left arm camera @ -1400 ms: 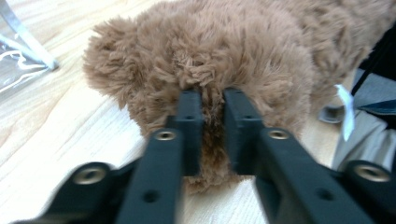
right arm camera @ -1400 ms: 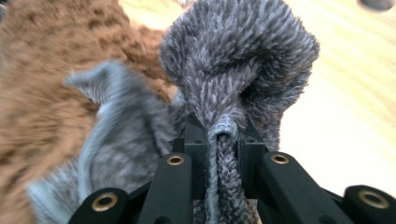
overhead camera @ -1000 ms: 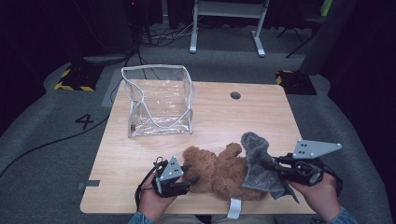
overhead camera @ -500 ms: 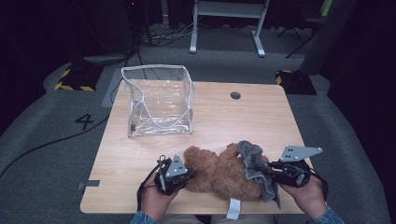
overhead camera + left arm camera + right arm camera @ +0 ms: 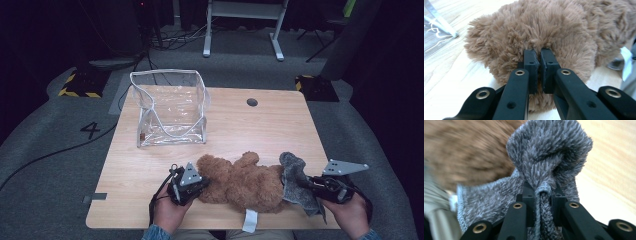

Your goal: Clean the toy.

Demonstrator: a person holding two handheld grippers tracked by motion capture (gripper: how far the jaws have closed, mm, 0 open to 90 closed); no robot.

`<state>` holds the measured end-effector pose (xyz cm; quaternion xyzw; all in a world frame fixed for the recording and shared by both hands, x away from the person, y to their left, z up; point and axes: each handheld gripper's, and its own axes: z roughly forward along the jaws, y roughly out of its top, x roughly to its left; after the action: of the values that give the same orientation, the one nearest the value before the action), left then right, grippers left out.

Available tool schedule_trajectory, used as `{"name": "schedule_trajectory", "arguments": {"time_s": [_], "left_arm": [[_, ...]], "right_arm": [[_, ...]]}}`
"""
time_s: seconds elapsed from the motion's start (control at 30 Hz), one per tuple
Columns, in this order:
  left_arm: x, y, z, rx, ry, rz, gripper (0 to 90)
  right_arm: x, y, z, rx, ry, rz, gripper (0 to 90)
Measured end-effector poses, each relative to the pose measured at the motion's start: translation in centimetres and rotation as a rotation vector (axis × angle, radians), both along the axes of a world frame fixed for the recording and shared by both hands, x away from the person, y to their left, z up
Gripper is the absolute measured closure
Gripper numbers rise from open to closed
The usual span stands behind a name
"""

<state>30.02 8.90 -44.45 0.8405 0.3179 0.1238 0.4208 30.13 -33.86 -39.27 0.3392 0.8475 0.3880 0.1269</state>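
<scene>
High view: we are listing a brown plush bear (image 5: 245, 182) lying along the near edge of the tabletop (image 5: 280, 125), a white tag hanging over that edge. At its left end, our left gripper (image 5: 199, 184) is pressing into the fur; at its right end, toward the near right corner, our right gripper (image 5: 312, 186) is holding the grey knitted cloth (image 5: 296, 181) bunched against the bear. A clear plastic bag (image 5: 170, 107) is standing open near the far left corner, well apart from the bear.

Left gripper view: we are seeing the left gripper (image 5: 539, 53) with its jaws nearly together, a tuft of brown fur (image 5: 544, 32) pinched between them. They have just been closing on the bear, a second ago still standing wide beside it. We are judging that the bear is now gripped and ready to be lifted.

Right gripper view: we are seeing the right gripper (image 5: 543, 188) clamped on a fold of the grey cloth (image 5: 549, 152), and it has been sinking to the tabletop with the cloth
</scene>
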Motion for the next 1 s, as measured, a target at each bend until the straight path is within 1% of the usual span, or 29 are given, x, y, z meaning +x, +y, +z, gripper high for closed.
{"name": "schedule_trajectory", "arguments": {"time_s": [0.07, 0.1, 0.13, 0.17, 0.2, 0.23, 0.27, 0.3, 0.33, 0.4, 0.47, 0.53, 0.6, 0.63, 0.73, 0.8, 0.83, 0.9, 0.97, 1.0], "left_arm": [[0.1, -0.4, 0.1, 0.014, 0.005, 0.016, 85.5], [0.3, -0.5, 0.1, 0.019, 0.004, 0.018, 85.6], [0.3, -0.6, 0.1, 0.026, 0.005, 0.027, 85.7], [0.4, -0.6, 0.1, 0.026, 0.015, 0.024, 85.7], [0.4, -0.6, 0.1, 0.026, 0.015, 0.026, 85.7], [0.4, -0.6, 0.1, 0.026, 0.015, 0.025, 85.7], [0.4, -0.5, 0.1, 0.025, 0.014, 0.023, 85.7], [0.3, -0.5, 0.0, 0.016, 0.019, 0.026, 85.7], [0.3, -0.4, 0.0, 0.018, 0.017, 0.024, 85.7], [0.3, -0.2, 0.0, 0.022, 0.005, 0.023, 85.7], [0.3, -0.1, 0.0, 0.015, 0.011, 0.024, 85.6], [0.3, 0.0, 0.0, 0.016, 0.007, 0.016, 85.6], [0.3, 0.0, 0.0, 0.016, 0.006, 0.017, 85.6], [0.3, 0.0, 0.0, 0.014, 0.007, 0.016, 85.6], [0.2, 0.0, 0.0, 0.009, 0.011, 0.020, 85.5], [0.3, 0.0, 0.1, 0.007, 0.007, 0.025, 85.5], [0.3, 0.1, 0.0, -0.003, 0.016, 0.022, 85.4], [0.3, 0.1, 0.0, -0.005, 0.016, 0.023, 85.3], [0.3, 0.2, 0.0, -0.008, 0.015, 0.024, 85.1], [0.3, 0.2, 0.0, -0.008, 0.010, 0.024, 85.0]], "right_arm": [[-1.0, 0.2, 1.0, 0.046, -0.023, 0.021, 80.0], [-1.7, 0.5, 1.7, 0.074, -0.052, 0.047, 80.0], [-2.3, 1.0, 2.2, 0.094, -0.067, 0.069, 80.0], [-2.7, 1.4, 2.5, 0.105, -0.079, 0.092, 80.0], [-3.3, 2.3, 2.7, 0.115, -0.087, 0.126, 80.0], [-3.7, 3.2, 2.8, 0.116, -0.094, 0.163, 80.0], [-3.9, 3.7, 2.7, 0.111, -0.092, 0.178, 80.0], [-4.0, 4.2, 2.5, 0.103, -0.083, 0.190, 80.0], [-3.9, 4.8, 2.1, 0.084, -0.082, 0.202, 80.0], [-3.3, 5.0, 1.3, 0.074, -0.067, 0.199, 80.1], [-2.6, 4.7, 0.4, 0.063, -0.051, 0.177, 80.1], [-2.1, 4.2, -0.3, 0.052, -0.033, 0.155, 80.2], [-1.6, 3.7, -1.3, 0.013, -0.023, 0.123, 80.2], [-1.3, 3.5, -1.8, -0.008, -0.010, 0.110, 80.1], [-0.4, 2.6, -3.2, -0.023, 0.011, 0.081, 80.2], [0.0, 1.8, -3.2, -0.039, 0.003, 0.049, 80.1], [0.4, 1.1, -3.1, -0.067, -0.011, 0.021, 80.1], [1.0, -0.2, -3.1, -0.089, -0.016, -0.035, 79.9], [1.4, -1.2, -3.2, -0.085, -0.007, -0.085, 78.1], [1.6, -1.7, -3.4, -0.087, -0.002, -0.098, 74.7]]}}
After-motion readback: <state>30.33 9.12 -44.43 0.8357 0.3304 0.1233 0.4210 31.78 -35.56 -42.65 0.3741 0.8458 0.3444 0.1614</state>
